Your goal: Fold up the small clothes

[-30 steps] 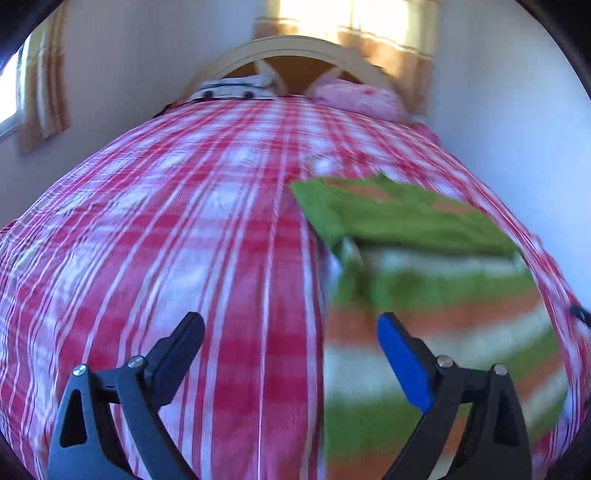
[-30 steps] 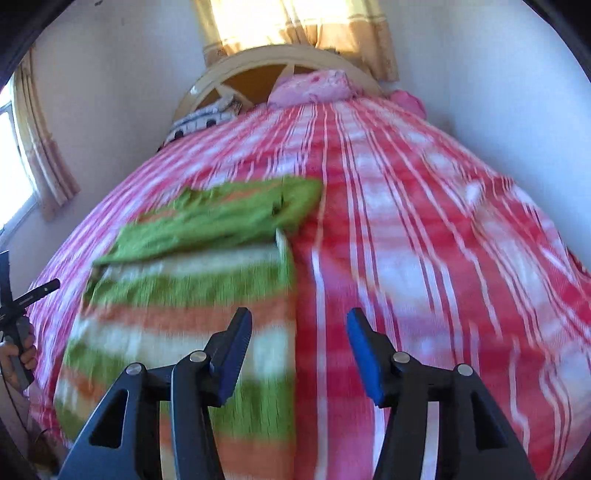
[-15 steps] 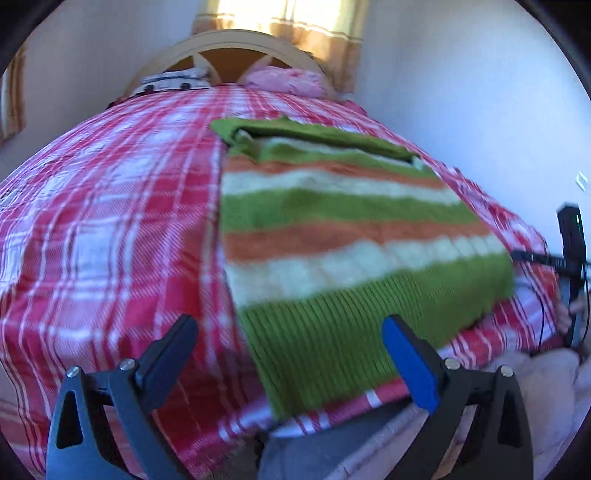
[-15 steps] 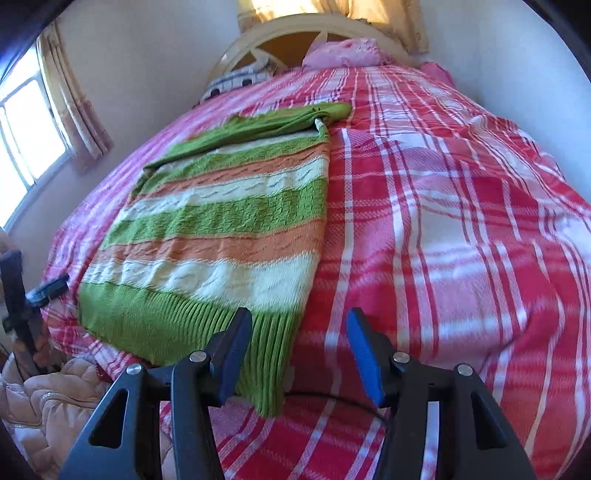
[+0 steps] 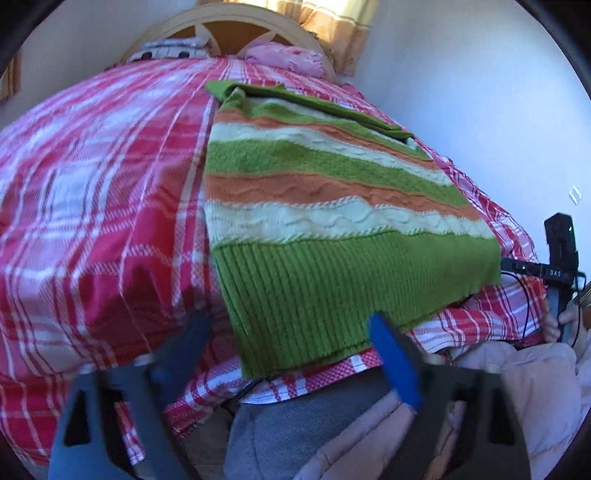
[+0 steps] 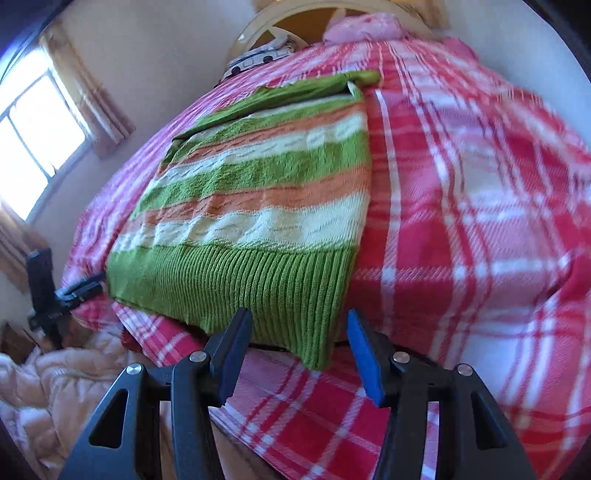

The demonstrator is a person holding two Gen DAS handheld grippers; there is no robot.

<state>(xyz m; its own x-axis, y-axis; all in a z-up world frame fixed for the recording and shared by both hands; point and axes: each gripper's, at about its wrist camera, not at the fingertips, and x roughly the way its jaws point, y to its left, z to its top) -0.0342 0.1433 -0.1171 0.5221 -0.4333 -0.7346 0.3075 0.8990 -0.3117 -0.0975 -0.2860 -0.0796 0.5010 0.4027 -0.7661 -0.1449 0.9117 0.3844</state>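
A knitted sweater (image 5: 325,206) with green, orange and cream stripes lies flat on the bed, its green ribbed hem toward me and a sleeve folded across the far end. It also shows in the right wrist view (image 6: 258,206). My left gripper (image 5: 291,354) is open and empty, just short of the hem's left corner. My right gripper (image 6: 299,350) is open and empty, just short of the hem's right corner. The other gripper shows at the frame edge in each view, at the right (image 5: 561,258) and at the left (image 6: 48,291).
The bed carries a red, pink and white plaid cover (image 5: 92,206), also seen in the right wrist view (image 6: 480,221). A pink pillow (image 5: 291,59) and a wooden headboard (image 5: 221,26) are at the far end. A pale quilted jacket (image 6: 55,380) is below the bed edge.
Both grippers have pulled back from over the bed toward the near edge. The hem now lies just ahead of the fingertips. Both stay open.
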